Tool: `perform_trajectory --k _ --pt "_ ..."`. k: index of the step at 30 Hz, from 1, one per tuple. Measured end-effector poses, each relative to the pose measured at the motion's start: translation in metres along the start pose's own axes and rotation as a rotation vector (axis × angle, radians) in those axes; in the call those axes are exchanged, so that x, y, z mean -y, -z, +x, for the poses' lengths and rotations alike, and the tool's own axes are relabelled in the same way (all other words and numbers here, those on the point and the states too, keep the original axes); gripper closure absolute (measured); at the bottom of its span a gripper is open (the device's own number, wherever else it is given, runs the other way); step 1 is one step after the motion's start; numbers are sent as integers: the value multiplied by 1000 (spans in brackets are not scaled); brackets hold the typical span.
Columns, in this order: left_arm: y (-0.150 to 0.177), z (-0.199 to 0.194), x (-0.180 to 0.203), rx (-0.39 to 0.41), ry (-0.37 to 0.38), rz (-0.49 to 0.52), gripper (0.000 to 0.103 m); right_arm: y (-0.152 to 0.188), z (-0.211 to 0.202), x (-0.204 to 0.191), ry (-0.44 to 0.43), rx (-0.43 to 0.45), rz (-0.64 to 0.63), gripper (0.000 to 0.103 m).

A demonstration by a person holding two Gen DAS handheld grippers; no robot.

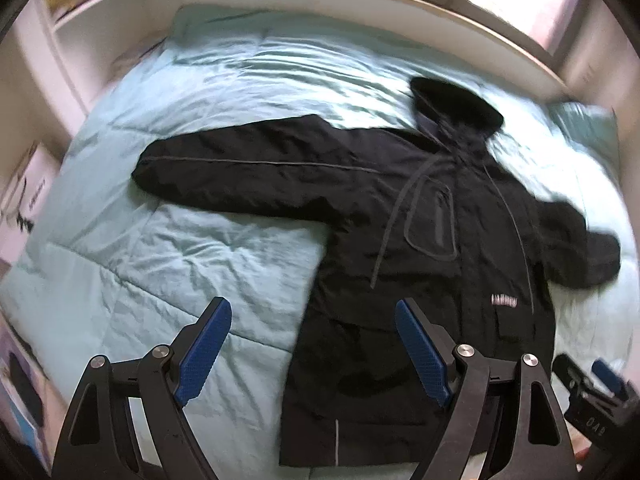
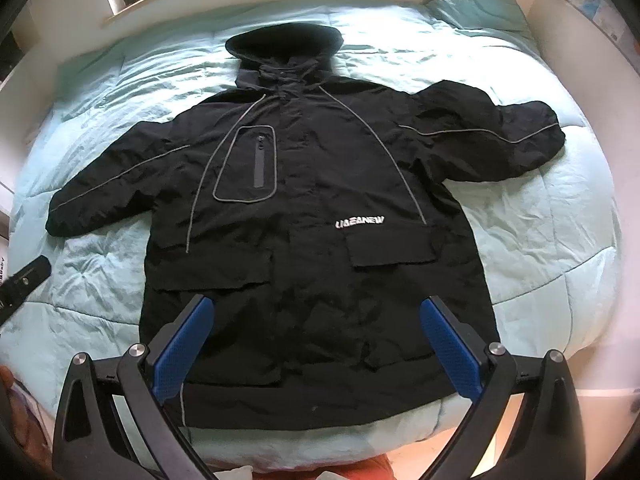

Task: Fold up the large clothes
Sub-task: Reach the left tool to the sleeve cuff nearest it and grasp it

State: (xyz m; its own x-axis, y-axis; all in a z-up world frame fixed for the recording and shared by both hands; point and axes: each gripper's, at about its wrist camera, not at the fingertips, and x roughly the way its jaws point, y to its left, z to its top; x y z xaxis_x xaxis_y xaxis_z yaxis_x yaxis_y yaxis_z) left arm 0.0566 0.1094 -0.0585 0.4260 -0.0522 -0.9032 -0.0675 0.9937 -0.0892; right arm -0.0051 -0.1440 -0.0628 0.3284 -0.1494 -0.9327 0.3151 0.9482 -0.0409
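The black hooded jacket (image 2: 312, 208) lies flat, front up, on the pale green quilt (image 2: 540, 240), hood toward the far window sill (image 1: 400, 4), sleeves spread left and right. The right gripper (image 2: 316, 312) hangs over the near hem, jaws apart, holding nothing. The left gripper (image 1: 312, 316) hangs over the jacket's left edge, jaws apart and empty.

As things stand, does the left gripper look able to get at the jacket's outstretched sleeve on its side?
Probably yes. The left gripper hangs open above the quilt, and the sleeve of the black jacket lies flat ahead of it with nothing on or across it.
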Motion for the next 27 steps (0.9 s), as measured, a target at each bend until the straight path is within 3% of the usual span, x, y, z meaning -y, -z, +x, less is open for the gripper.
perform_trajectory --k 7,14,17,20,27 --pt "-31 26 -84 7 15 -179 18 -18 16 -22 -65 -19 17 0" --pt "-64 58 -174 87 -2 -328 18 -38 32 -69 -46 -16 -71 0" --pt "-78 81 -211 99 17 -392 18 -47 39 -92 -65 -6 -122 0" --pt "-89 109 -250 100 56 -473 18 -56 45 -113 -158 15 -151 1" --pt "-119 181 -328 99 90 -603 18 -90 80 -163 -125 17 -236 1"
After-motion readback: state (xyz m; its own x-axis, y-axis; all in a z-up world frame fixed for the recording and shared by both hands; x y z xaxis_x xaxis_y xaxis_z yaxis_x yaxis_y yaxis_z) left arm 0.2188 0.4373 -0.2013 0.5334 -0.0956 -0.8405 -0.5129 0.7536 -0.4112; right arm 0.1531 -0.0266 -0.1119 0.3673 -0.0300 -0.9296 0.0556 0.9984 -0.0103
